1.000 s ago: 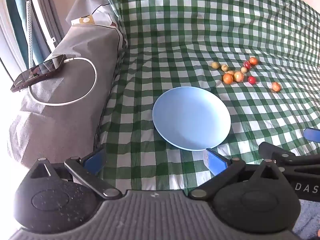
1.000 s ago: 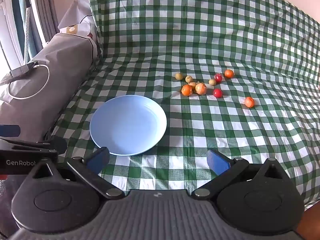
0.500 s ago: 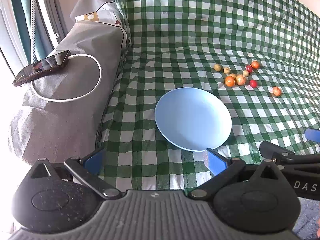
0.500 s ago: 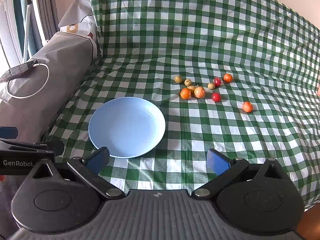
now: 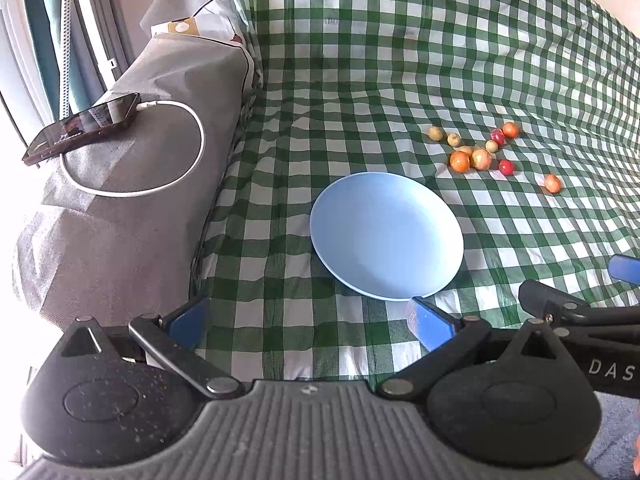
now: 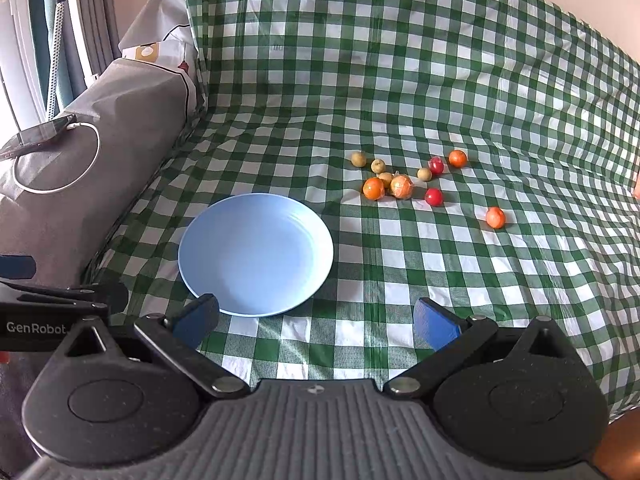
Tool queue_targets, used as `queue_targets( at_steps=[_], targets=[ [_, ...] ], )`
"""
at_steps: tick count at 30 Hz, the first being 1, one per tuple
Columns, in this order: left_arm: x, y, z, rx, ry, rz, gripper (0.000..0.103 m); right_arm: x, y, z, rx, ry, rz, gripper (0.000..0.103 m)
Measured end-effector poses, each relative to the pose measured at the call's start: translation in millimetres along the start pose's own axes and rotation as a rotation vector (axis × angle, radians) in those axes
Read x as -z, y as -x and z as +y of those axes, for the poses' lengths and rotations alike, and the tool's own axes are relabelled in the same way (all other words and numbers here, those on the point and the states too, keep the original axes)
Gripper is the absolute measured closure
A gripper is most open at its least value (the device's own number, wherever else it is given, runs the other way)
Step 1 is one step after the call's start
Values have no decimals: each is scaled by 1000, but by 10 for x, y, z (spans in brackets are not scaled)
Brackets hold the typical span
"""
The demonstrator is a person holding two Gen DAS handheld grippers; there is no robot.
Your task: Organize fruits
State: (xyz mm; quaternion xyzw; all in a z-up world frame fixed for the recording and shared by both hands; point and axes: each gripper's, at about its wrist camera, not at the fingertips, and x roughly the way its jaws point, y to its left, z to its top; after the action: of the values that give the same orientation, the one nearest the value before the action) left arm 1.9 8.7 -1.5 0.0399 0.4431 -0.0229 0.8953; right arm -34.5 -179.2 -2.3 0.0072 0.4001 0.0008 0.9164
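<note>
An empty light blue plate (image 5: 386, 236) (image 6: 256, 254) lies on the green checked cloth. Beyond it to the right lie several small fruits: an orange one (image 6: 373, 188) (image 5: 459, 161), a netted orange one (image 6: 401, 186), two red ones (image 6: 433, 196), yellowish ones (image 6: 359, 159), and one orange fruit apart at the right (image 6: 495, 217) (image 5: 552, 183). My left gripper (image 5: 308, 316) is open and empty, in front of the plate's near rim. My right gripper (image 6: 316, 318) is open and empty, near the plate's front edge. Each gripper's side shows in the other's view.
A grey padded armrest (image 5: 120, 200) stands at the left, with a phone (image 5: 82, 128) and a white charging cable (image 5: 176, 152) on it. The checked cloth (image 6: 400, 60) rises up a backrest behind the fruits. A window frame is at the far left.
Both views have shifted slightly: the plate and fruits sit a little lower and further off in the frames. Both grippers stay open and empty.
</note>
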Motion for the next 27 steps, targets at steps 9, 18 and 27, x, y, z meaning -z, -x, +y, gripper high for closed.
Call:
queue_targets(
  at_steps=[9, 18, 27],
  targets=[
    [24, -20, -56, -3, -2, 6, 0, 12, -21, -40, -6, -9, 7, 1],
    [25, -41, -76, -3, -2, 14, 0, 14, -29, -33, -5, -10, 8, 1],
    [2, -76, -51, 4, 0, 30, 0, 26, -39, -46, -10, -16, 14, 1]
  ],
)
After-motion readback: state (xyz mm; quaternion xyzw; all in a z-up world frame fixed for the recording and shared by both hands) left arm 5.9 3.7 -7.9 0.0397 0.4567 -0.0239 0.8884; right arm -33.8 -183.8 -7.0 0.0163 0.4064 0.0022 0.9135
